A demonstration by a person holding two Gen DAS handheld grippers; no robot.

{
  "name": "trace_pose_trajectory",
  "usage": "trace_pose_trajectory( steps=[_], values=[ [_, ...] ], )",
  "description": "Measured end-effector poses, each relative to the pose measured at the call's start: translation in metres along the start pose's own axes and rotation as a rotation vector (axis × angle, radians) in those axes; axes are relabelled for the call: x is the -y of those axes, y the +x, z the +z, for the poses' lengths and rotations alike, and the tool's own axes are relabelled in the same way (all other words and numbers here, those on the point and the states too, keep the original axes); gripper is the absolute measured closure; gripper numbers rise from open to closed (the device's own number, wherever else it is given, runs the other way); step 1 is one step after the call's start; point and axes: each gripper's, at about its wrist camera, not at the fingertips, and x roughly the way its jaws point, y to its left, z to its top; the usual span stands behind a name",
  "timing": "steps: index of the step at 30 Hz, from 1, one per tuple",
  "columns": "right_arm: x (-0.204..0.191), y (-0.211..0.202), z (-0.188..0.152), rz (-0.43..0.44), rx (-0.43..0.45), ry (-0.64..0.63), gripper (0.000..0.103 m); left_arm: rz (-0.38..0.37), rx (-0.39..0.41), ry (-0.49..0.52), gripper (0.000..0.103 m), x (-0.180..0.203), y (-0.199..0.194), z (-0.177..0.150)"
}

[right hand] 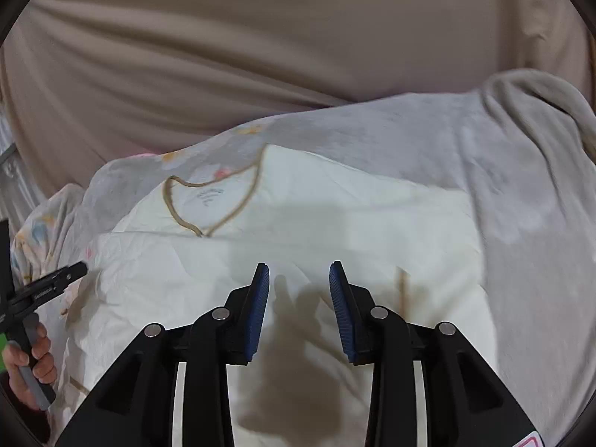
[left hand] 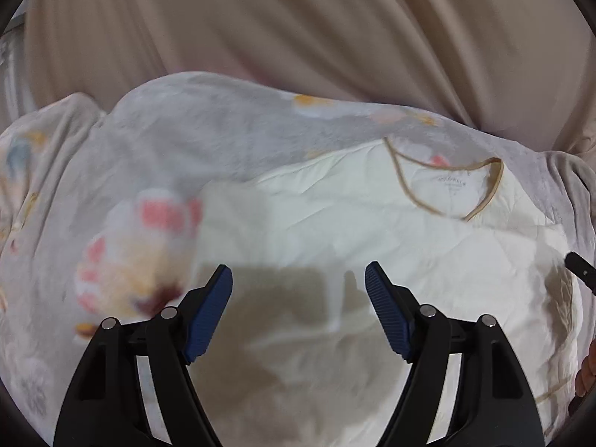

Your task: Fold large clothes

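Cream shirt (left hand: 335, 231) on floral blanket (left hand: 149, 141), probably light and limp, best pinched at tan-trimmed neckline (left hand: 443, 182); left gripper (left hand: 298, 283) and right gripper (right hand: 299, 279) spread, empty

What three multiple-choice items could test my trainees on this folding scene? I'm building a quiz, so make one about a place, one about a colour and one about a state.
1. Where does the white garment lie?
A. On the grey floral blanket
B. Hanging from a rail
C. Inside a basket

2. What colour is the neckline trim of the garment?
A. Red
B. Tan
C. Black

3. How do the left gripper and right gripper stand?
A. Both clamped on cloth
B. One open, one clamped
C. Both open, holding nothing

Answers: 1 A, the blanket shows around the garment's edges in both views. 2 B, a thin tan band outlines the collar. 3 C, in each wrist view the blue pads stand apart with bare cloth showing between them.
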Motion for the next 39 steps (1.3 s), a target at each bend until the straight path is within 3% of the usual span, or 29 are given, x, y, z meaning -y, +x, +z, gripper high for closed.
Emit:
trace_pose_trajectory(
  steps=[3, 5, 8, 10, 12, 16, 19, 21, 23, 26, 27, 29, 32, 34, 36, 37, 39],
  values=[
    [-0.014, 0.034, 0.002, -0.07, -0.047, -0.088, 0.07, 0.08, -0.028, 0.07, 0.031, 0.013, 0.035, 0.006],
    [-0.009, 0.061, -0.009, -0.107, -0.095, -0.133, 0.074, 0.088, -0.062, 0.069, 0.02, 0.005, 0.06, -0.003],
    [0.006, 0.064, -0.013, -0.058, -0.089, -0.095, 0.075, 0.05, -0.06, 0.003, 0.016, -0.019, 0.067, -0.01],
    [0.005, 0.058, -0.003, -0.09, -0.09, -0.067, 0.073, 0.032, -0.065, -0.037, 0.025, -0.031, 0.057, -0.004],
    [-0.005, 0.048, 0.011, -0.033, -0.067, -0.044, 0.065, -0.023, -0.028, -0.08, 0.026, -0.042, 0.039, 0.009],
    [-0.071, 0.047, 0.056, 0.145, -0.025, -0.106, 0.065, -0.001, 0.072, -0.125, 0.026, -0.053, 0.02, 0.047],
    [-0.133, 0.08, 0.074, 0.214, -0.048, -0.198, 0.072, 0.084, 0.009, -0.139, 0.027, -0.06, 0.054, 0.066],
    [-0.17, 0.11, 0.077, 0.243, -0.093, -0.247, 0.08, 0.121, -0.053, -0.144, 0.034, -0.066, 0.082, 0.064],
    [-0.202, 0.148, 0.074, 0.251, -0.162, -0.29, 0.085, 0.126, -0.118, -0.138, 0.034, -0.072, 0.107, 0.055],
    [-0.231, 0.192, 0.065, 0.188, -0.224, -0.366, 0.089, 0.123, -0.114, -0.137, 0.028, -0.077, 0.116, 0.046],
    [-0.232, 0.204, 0.062, 0.161, -0.239, -0.381, 0.094, 0.124, -0.109, -0.139, 0.028, -0.078, 0.116, 0.045],
    [-0.219, 0.209, 0.064, 0.166, -0.233, -0.366, 0.103, 0.128, -0.109, -0.14, 0.024, -0.08, 0.117, 0.044],
    [-0.174, 0.201, 0.078, 0.171, -0.208, -0.245, 0.103, 0.143, -0.109, -0.148, 0.019, -0.081, 0.117, 0.043],
    [-0.142, 0.183, 0.088, 0.022, -0.144, -0.194, 0.103, 0.151, -0.104, -0.155, 0.02, -0.083, 0.115, 0.045],
    [-0.102, 0.152, 0.096, -0.031, -0.084, -0.118, 0.101, 0.172, -0.062, -0.145, 0.029, -0.077, 0.1, 0.05],
    [-0.077, 0.13, 0.099, -0.028, -0.051, -0.067, 0.099, 0.163, -0.039, -0.132, 0.032, -0.073, 0.088, 0.053],
    [-0.031, 0.086, 0.098, -0.032, 0.0, 0.001, 0.092, 0.051, 0.019, -0.112, 0.032, -0.057, 0.056, 0.061]
  ],
)
